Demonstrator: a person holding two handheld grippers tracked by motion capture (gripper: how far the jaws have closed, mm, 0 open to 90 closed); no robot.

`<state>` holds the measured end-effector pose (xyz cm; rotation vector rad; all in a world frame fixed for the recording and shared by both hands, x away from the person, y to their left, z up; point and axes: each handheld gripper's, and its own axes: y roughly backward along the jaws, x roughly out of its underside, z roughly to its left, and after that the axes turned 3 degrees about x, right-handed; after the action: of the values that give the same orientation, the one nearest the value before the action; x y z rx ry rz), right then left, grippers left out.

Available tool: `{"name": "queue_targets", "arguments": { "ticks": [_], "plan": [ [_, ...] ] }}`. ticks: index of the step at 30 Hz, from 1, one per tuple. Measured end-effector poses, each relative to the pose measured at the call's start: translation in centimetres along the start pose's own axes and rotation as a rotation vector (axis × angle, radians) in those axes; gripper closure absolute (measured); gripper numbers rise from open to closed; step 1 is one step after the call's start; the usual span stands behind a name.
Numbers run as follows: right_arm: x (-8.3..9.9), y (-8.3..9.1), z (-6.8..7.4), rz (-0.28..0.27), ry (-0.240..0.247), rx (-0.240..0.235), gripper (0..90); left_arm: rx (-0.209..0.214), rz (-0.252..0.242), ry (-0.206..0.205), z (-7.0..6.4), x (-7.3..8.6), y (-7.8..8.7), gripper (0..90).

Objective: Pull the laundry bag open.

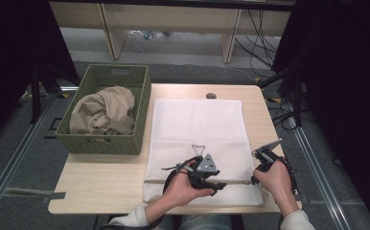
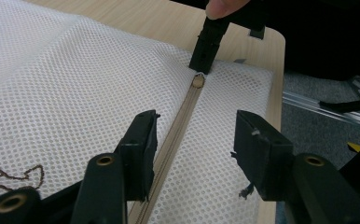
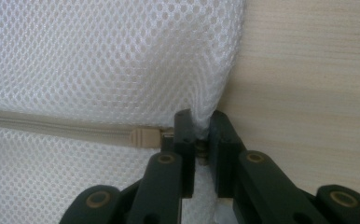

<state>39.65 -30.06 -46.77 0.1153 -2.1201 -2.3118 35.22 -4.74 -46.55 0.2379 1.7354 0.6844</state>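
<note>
A white mesh bag (image 1: 197, 129) lies flat on the wooden table (image 1: 101, 177), its beige zipper (image 1: 236, 182) running along the near edge. My left gripper (image 1: 217, 184) hovers open over that zipper (image 2: 183, 116), one jaw on either side (image 2: 194, 140). My right gripper (image 1: 254, 181) is at the zipper's right end, shut on the mesh bag's edge (image 3: 201, 123). A beige zipper end piece (image 3: 143, 136) sits just left of the jaws. In the left gripper view, the right gripper (image 2: 204, 63) touches down at the zipper's far end (image 2: 197, 80).
A green woven basket (image 1: 101, 143) holding crumpled beige cloth (image 1: 104, 111) stands at the table's left. A brown stitched outline (image 1: 198, 148) marks the bag. Bare wood (image 3: 308, 70) lies just right of the bag. Floor cables and shelving lie beyond.
</note>
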Motion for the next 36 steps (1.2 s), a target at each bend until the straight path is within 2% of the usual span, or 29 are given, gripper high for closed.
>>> {"name": "queue_targets", "arguments": {
  "ticks": [1,2,3,4,5,6,7,10,12,14,15,16,18,19,21,22,23,24,25,26,27,28,29,30,31,32,33,35,36],
  "plan": [
    [0.0,-0.1,-0.1,-0.012,0.026,-0.001,83.7,-0.003,0.001,-0.001,0.0,0.0,0.0,47.3],
    [-0.1,-0.4,-0.4,-0.070,0.073,-0.006,83.7,-0.006,-0.006,0.004,-0.1,0.0,-0.1,45.5],
    [0.0,-0.3,0.0,-0.069,0.025,0.002,83.7,-0.019,-0.004,-0.006,0.0,0.1,-0.1,43.8],
    [0.0,-0.4,-0.2,-0.078,0.053,-0.002,83.7,-0.021,-0.006,-0.005,0.0,0.1,-0.2,42.3],
    [0.0,-0.4,-0.2,-0.074,0.047,0.001,83.8,-0.008,0.001,-0.004,0.0,0.1,-0.2,41.3],
    [0.0,-0.1,0.2,-0.025,-0.004,-0.001,83.8,-0.020,-0.005,-0.005,0.0,0.1,-0.3,40.3],
    [0.1,-0.1,0.3,-0.024,-0.014,0.003,83.8,-0.023,-0.013,0.000,-0.1,0.1,-0.4,39.7],
    [0.1,-0.1,0.3,-0.024,-0.014,0.006,83.9,-0.009,-0.021,0.010,-0.2,0.1,-0.5,40.5],
    [0.1,-0.1,0.3,-0.023,-0.013,0.004,84.0,-0.010,-0.023,0.002,-0.2,0.1,-0.6,41.6],
    [0.2,-0.1,-0.1,-0.039,0.025,-0.011,84.3,-0.010,-0.016,0.002,-0.1,0.1,-0.6,42.4],
    [0.1,0.0,0.1,-0.032,0.003,0.001,84.4,-0.008,-0.016,0.004,-0.1,0.1,-0.7,42.8],
    [0.2,0.2,0.1,-0.043,-0.001,-0.009,84.5,-0.006,-0.015,0.003,-0.1,0.1,-0.7,42.9],
    [0.1,0.1,-0.5,-0.089,0.079,-0.015,84.5,0.006,-0.025,0.008,-0.2,0.1,-0.9,42.8],
    [0.2,0.2,-0.3,-0.098,0.045,-0.019,84.5,0.005,-0.021,0.010,-0.2,0.1,-0.9,42.7],
    [0.1,0.5,-0.5,-0.093,0.051,-0.024,84.6,0.005,-0.012,0.008,-0.2,0.1,-0.9,42.6],
    [0.2,0.5,-0.2,-0.102,0.012,-0.031,84.6,0.011,-0.011,0.012,-0.2,0.1,-1.0,42.5],
    [0.1,0.8,-0.1,-0.068,-0.003,-0.032,84.6,0.019,-0.019,0.019,-0.2,0.1,-1.1,42.5],
    [0.1,0.8,-0.3,-0.103,0.049,-0.022,84.6,0.016,-0.022,0.021,-0.2,0.1,-1.1,42.6],
    [0.1,1.0,-0.1,-0.091,0.026,-0.035,84.6,0.014,-0.023,0.023,-0.2,0.1,-1.2,42.5],
    [0.2,1.1,-0.2,-0.113,0.048,-0.022,84.6,0.014,-0.029,0.027,-0.2,0.0,-1.2,42.5],
    [0.3,1.3,0.1,-0.114,0.015,-0.026,84.6,0.011,-0.022,0.021,-0.2,0.0,-1.2,42.5],
    [0.3,1.6,0.0,-0.090,0.023,-0.037,84.6,0.017,-0.027,0.027,-0.3,0.0,-1.4,42.1],
    [0.3,1.9,0.2,-0.092,0.003,-0.032,84.6,0.017,-0.018,0.026,-0.2,0.0,-1.5,41.9],
    [0.3,1.7,-0.2,-0.151,0.056,-0.035,84.6,0.023,-0.028,0.038,-0.3,0.0,-1.7,41.5],
    [0.3,1.9,-0.2,-0.140,0.058,-0.033,84.6,0.028,-0.023,0.026,-0.3,-0.1,-1.8,41.2],
    [0.4,2.3,0.5,-0.109,-0.023,-0.041,84.6,0.026,-0.029,0.042,-0.3,-0.2,-1.9,40.9],
    [0.4,2.1,-0.1,-0.157,0.055,-0.042,84.6,0.028,-0.032,0.044,-0.3,-0.4,-2.1,40.8],
    [0.4,2.4,0.1,-0.133,0.033,-0.034,84.6,0.024,-0.041,0.051,-0.3,-0.6,-2.3,40.5],
    [0.4,2.5,0.0,-0.147,0.050,-0.043,84.6,0.022,-0.038,0.041,-0.2,-0.7,-2.4,40.4]
  ]
}}
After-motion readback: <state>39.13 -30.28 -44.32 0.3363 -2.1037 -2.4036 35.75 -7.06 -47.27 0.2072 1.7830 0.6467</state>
